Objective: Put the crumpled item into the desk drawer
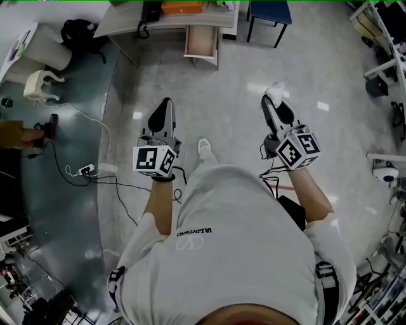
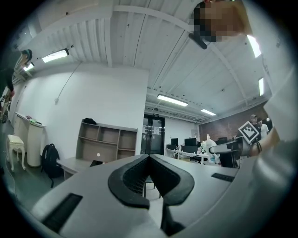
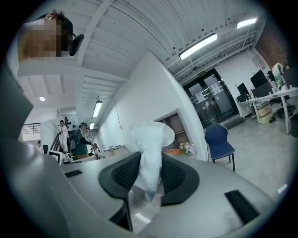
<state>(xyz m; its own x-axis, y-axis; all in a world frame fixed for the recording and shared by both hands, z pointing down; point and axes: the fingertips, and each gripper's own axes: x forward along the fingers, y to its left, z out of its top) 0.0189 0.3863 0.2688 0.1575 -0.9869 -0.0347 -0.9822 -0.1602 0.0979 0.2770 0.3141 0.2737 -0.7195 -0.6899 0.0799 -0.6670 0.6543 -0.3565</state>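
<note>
The crumpled item (image 1: 276, 91) is a wad of white plastic, pinched between the jaws of my right gripper (image 1: 273, 100). In the right gripper view the wad (image 3: 151, 137) sticks up past the black pads, and the right gripper (image 3: 150, 163) is shut on it. My left gripper (image 1: 165, 103) is held level beside it; its jaws (image 2: 149, 158) meet with nothing between them. The desk (image 1: 133, 19) stands ahead at the top of the head view, its wooden drawer (image 1: 202, 39) pulled out and open. Both grippers are well short of the drawer.
An orange box (image 1: 183, 7) lies on the desk above the drawer. A blue chair (image 1: 269, 13) stands to the desk's right. Cables and a power strip (image 1: 85, 170) lie on the floor to the left, near a white stool (image 1: 38, 82) and a black backpack (image 1: 79, 32).
</note>
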